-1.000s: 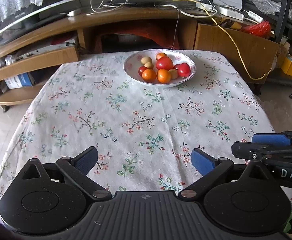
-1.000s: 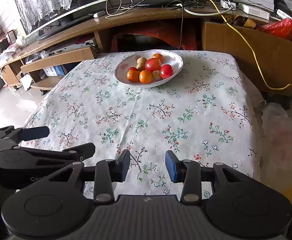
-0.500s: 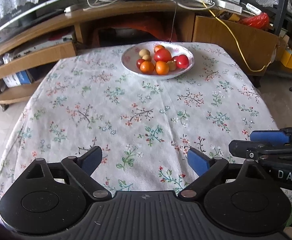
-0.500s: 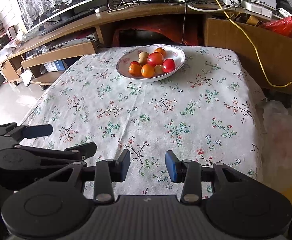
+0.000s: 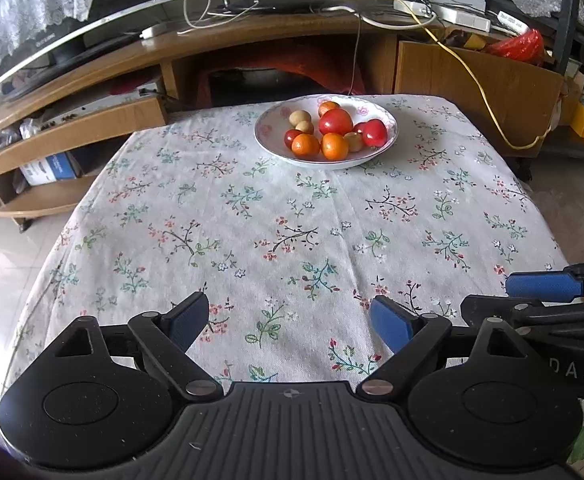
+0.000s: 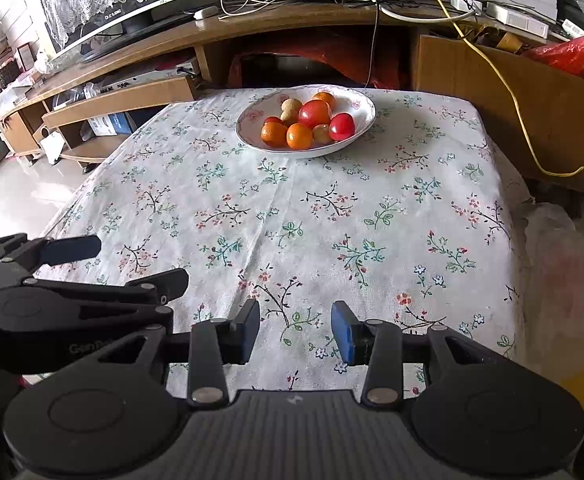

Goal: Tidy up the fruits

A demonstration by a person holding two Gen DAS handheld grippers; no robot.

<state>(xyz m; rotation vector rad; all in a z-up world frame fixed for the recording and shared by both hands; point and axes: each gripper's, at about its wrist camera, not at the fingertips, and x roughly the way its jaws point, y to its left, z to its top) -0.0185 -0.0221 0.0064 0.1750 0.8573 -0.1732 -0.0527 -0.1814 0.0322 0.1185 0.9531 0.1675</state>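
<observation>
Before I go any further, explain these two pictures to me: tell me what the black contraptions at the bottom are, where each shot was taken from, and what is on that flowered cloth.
The black contraptions are hand-held grippers; a person carries one in each hand. Each has a camera looking forward along its two blue-padded fingers. One picture comes from the left gripper, the other from the right gripper, and each shot catches the other gripper at its edge. Both are open and hold nothing. On the floral tablecloth stands one white bowl at the far side, holding small red, orange and tan fruits. Nothing else lies on the cloth.
</observation>
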